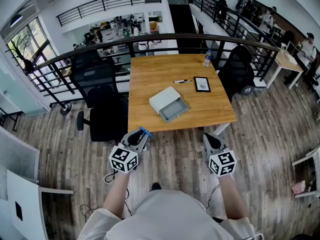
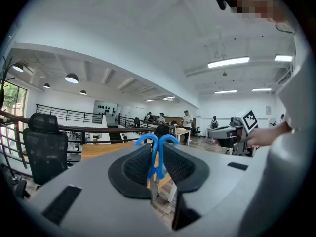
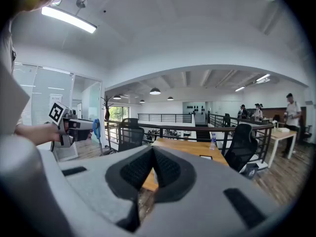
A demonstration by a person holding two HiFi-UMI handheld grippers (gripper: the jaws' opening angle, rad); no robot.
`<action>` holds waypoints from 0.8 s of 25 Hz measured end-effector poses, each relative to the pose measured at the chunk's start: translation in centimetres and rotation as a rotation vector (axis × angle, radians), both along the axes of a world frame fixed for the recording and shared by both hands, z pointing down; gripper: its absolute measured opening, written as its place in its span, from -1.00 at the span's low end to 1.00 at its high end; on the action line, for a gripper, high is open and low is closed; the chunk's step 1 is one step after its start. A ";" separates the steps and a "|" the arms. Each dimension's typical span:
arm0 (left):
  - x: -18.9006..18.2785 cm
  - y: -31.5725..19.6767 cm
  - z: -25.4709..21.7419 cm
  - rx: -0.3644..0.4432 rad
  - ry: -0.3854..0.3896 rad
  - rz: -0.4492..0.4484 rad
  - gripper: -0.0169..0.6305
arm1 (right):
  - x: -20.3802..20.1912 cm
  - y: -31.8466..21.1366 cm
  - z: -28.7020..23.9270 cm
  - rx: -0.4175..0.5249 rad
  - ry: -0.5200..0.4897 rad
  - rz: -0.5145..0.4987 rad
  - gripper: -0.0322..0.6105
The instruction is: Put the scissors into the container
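While the left gripper (image 2: 157,154) clamps the blue-handled scissors (image 2: 154,163), the right gripper (image 3: 153,169) has its jaws together on nothing; only the head view shows the container (image 1: 169,104), open on the tabletop (image 1: 160,74), well apart from both.

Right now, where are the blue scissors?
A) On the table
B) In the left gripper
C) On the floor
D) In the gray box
B: the left gripper has its jaws closed on the scissors, near the blue handles, short of the table.
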State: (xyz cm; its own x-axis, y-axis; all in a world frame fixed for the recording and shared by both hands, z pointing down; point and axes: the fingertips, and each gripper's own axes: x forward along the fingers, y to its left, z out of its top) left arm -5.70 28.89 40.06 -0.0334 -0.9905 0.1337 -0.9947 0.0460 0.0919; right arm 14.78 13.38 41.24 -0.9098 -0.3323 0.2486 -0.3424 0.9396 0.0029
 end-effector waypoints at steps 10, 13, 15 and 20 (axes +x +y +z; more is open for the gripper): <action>-0.4 0.1 0.6 0.000 0.007 0.007 -0.73 | -0.6 0.3 0.4 0.006 0.008 -0.001 -0.89; -0.9 0.1 0.8 0.001 0.010 0.010 -0.73 | -1.1 0.2 0.3 0.006 0.002 0.010 -0.89; -1.2 0.2 0.9 0.001 0.014 0.012 -0.73 | -1.4 0.2 0.5 -0.001 0.005 0.018 -0.89; -2.2 0.6 1.3 0.001 0.023 0.021 -0.73 | -2.3 0.7 1.3 -0.011 0.026 0.025 -0.89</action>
State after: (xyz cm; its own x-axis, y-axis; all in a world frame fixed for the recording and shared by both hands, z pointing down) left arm -7.91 29.47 41.39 -0.0097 -0.9910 0.1333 -0.9931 0.0252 0.1146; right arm 12.45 14.12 42.52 -0.8943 -0.3523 0.2759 -0.3660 0.9306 0.0021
